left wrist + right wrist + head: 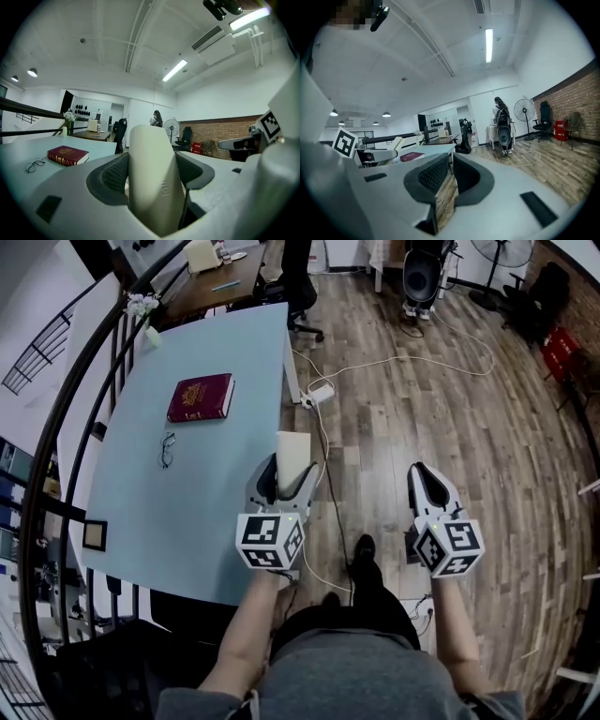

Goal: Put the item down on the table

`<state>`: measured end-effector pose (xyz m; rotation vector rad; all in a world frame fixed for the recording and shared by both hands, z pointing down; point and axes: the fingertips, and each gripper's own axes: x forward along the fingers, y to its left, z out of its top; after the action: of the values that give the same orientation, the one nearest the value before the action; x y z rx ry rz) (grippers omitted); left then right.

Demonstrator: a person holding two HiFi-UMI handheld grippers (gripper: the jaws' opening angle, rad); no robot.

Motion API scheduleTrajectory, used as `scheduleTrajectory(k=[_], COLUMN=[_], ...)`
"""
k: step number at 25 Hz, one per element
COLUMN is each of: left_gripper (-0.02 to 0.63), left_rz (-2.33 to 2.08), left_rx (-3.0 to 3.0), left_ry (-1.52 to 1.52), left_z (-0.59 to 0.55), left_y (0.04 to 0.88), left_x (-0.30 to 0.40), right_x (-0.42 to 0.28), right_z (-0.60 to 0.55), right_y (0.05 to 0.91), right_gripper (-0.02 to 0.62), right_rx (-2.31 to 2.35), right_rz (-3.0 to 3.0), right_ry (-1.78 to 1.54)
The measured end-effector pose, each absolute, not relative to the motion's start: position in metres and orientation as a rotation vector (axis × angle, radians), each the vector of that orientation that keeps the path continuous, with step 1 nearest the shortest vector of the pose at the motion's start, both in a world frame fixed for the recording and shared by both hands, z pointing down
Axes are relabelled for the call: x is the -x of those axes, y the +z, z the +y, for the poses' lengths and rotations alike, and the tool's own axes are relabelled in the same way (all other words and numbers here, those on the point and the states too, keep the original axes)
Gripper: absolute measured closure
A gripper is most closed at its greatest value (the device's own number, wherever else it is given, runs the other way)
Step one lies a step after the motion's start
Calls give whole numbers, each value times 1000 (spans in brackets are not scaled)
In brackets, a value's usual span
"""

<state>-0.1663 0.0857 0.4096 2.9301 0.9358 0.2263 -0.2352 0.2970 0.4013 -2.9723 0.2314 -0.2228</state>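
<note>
A flat cream-coloured item [293,456] stands upright between the jaws of my left gripper [283,482], which is shut on it. The gripper hovers at the right edge of the light blue table [187,512], with the item's top poking out past the fingertips. In the left gripper view the item [151,187] fills the gap between the dark pads [115,176]. My right gripper [427,486] hangs over the wooden floor to the right of the table. Its jaws are shut with nothing held, and in its own view the right gripper [451,171] shows only a thin slit.
On the table lie a maroon book [201,397], a pair of glasses [167,449] and a small picture frame [94,534]. A vase of white flowers [145,315] stands at the far corner. A power strip with cables [319,395] lies on the floor beside the table.
</note>
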Motion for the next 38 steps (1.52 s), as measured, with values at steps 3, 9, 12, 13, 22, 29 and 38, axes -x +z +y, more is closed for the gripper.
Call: scheduleTrajectory(k=[3, 9, 12, 13, 22, 29, 38], left_gripper=[291, 291, 291, 291, 291, 291, 291], left_rz=[904, 836, 786, 770, 689, 637, 535], left_rx=[-2944, -2973, -2994, -3002, -3043, -3074, -3076], left_ry=[237, 242, 243, 242, 231, 244, 218], left_z=[97, 127, 141, 146, 163, 158, 118], left_y=[412, 405, 402, 400, 392, 391, 397], left_x=[140, 86, 65, 59, 26, 5, -49], right_x=[205, 143, 118, 111, 66, 37, -33], right_z=[314, 351, 369, 374, 394, 392, 347], right_y=[398, 388, 385, 385, 388, 391, 392], right_gripper=[569, 569, 569, 569, 569, 569, 569], right_rx=[2970, 2963, 2953, 2948, 2935, 2912, 2912], right_rz=[258, 319, 354, 368, 458, 499, 618], right_ry=[-209, -200, -190, -187, -196, -209, -213])
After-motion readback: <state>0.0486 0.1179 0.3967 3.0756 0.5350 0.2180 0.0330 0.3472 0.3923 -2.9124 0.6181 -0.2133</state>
